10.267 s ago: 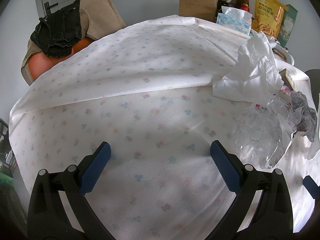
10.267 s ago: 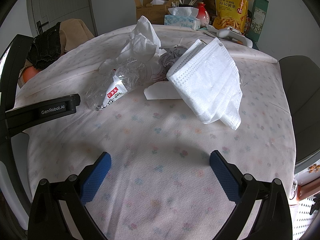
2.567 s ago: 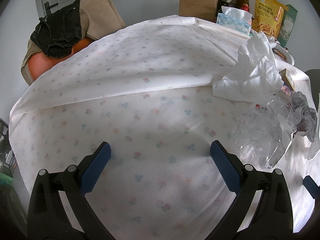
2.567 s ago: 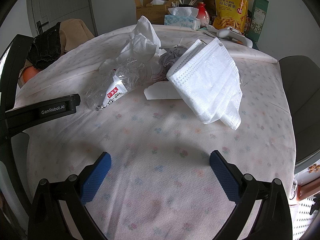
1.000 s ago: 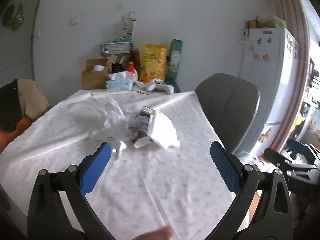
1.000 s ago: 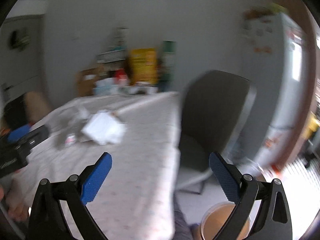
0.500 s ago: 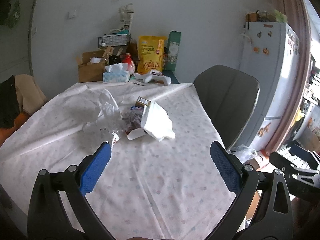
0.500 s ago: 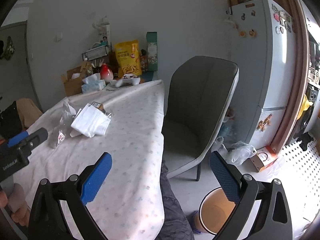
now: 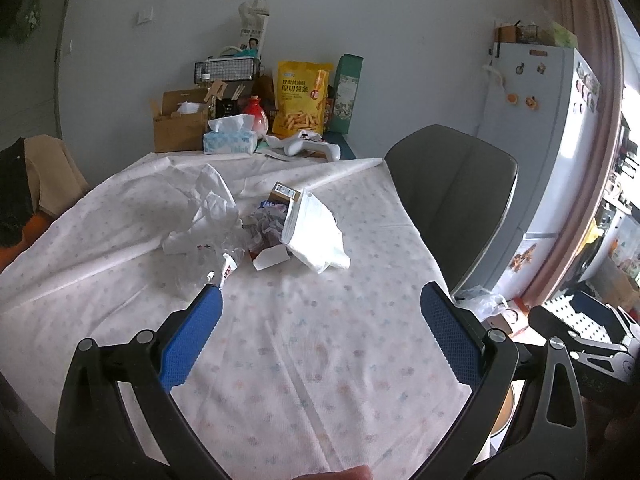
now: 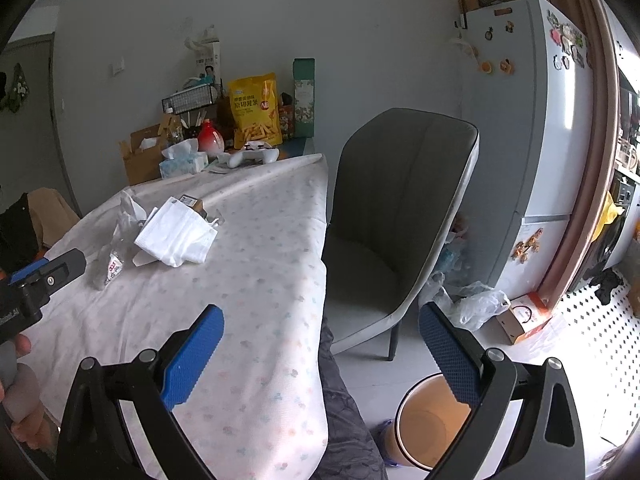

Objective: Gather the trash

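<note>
My table [image 9: 320, 360] wears a flowered cloth; a grey chair [image 10: 400, 208] stands beside it. Trash sits mid-table: white face mask [image 9: 316, 236], crumpled clear plastic wrapper [image 9: 208, 252], small box [image 9: 285, 193]. My left gripper [image 9: 320, 320] and right gripper [image 10: 320, 340] both gape wide, empty.

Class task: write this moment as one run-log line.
left gripper: open, empty | right gripper: open, empty | trash pile: untouched on table | bin: on floor beside table
</note>
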A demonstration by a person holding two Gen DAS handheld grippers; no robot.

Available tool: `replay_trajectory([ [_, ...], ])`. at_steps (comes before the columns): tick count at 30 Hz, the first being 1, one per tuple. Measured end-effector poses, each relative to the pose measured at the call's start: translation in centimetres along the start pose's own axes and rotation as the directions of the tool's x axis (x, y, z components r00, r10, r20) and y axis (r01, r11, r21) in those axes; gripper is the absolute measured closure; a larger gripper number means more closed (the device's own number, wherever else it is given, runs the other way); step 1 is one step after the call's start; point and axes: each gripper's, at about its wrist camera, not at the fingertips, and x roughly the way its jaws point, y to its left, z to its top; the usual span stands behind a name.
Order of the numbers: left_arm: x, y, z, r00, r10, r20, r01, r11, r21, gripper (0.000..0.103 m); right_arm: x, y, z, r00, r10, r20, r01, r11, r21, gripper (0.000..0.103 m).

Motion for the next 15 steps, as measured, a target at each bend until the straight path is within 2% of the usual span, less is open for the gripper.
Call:
replay_trajectory([
  [15,-0.69,-0.43,0.01,1.0,-0.01,0.014,0.01,1.0,0.013,0.005,-0.24,-0.62,0.23,1.0,-0.027,0.007,0.026,1.0,0.015,0.007],
])
